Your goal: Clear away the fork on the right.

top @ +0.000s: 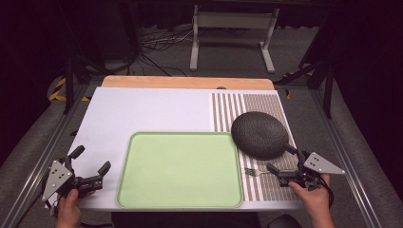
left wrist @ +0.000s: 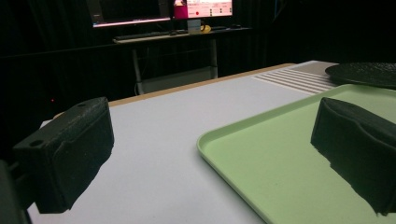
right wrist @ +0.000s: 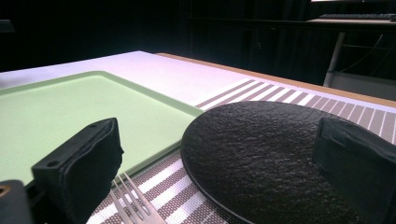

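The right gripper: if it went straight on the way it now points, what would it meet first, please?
Most likely the black plate, which lies straight ahead between the open jaws of the right gripper. The fork lies low beside the left jaw and looks off that line, though depth is uncertain.

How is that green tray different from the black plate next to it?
The green tray is a smooth, pale rectangle with rounded corners and a raised rim; the black plate is round, dark and rough-textured. The tray is plainly larger. The tray lies on the white surface, the plate on the striped mat. Both lie flat and empty.
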The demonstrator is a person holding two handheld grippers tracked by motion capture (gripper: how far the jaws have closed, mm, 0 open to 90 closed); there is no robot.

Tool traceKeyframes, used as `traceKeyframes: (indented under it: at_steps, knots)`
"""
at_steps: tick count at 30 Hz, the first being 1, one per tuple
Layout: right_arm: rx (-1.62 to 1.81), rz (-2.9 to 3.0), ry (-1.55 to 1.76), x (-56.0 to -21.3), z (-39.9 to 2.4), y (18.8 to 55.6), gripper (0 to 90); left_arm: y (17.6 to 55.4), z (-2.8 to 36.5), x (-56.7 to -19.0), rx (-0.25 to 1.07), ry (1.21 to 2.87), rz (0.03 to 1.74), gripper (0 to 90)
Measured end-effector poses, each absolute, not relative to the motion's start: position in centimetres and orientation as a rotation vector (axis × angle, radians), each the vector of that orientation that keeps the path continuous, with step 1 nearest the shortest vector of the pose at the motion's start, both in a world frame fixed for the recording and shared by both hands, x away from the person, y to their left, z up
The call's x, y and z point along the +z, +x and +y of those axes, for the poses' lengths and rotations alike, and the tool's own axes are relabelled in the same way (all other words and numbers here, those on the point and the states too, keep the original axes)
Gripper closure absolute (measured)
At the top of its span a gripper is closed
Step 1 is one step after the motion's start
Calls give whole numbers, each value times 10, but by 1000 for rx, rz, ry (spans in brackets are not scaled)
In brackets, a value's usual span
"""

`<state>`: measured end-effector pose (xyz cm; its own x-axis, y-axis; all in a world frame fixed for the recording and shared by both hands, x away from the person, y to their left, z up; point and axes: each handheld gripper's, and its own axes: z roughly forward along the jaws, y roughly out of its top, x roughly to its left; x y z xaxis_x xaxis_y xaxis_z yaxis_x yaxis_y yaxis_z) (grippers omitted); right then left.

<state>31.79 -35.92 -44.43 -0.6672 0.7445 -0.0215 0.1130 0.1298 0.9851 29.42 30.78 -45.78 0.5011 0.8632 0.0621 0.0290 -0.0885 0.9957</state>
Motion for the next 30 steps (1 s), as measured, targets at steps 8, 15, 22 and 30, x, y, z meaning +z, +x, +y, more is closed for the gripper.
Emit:
traceKeyframes:
  at_steps: [8, 15, 22, 30]
  knots:
    - [1568, 1898, 824, -444, -360, 319, 26, 295, 308, -458, 845, 1521, 812, 1]
    - [1568, 1904, 812, -442, -358, 318, 26, 294, 309, -457, 851, 1528, 815, 1]
    - [1561, 1911, 815, -443, -358, 319, 25, 294, 308, -457, 856, 1534, 810, 1]
    - [1517, 1965, 766, -426, -344, 330, 26, 293, 309, -457, 849, 1525, 819, 1]
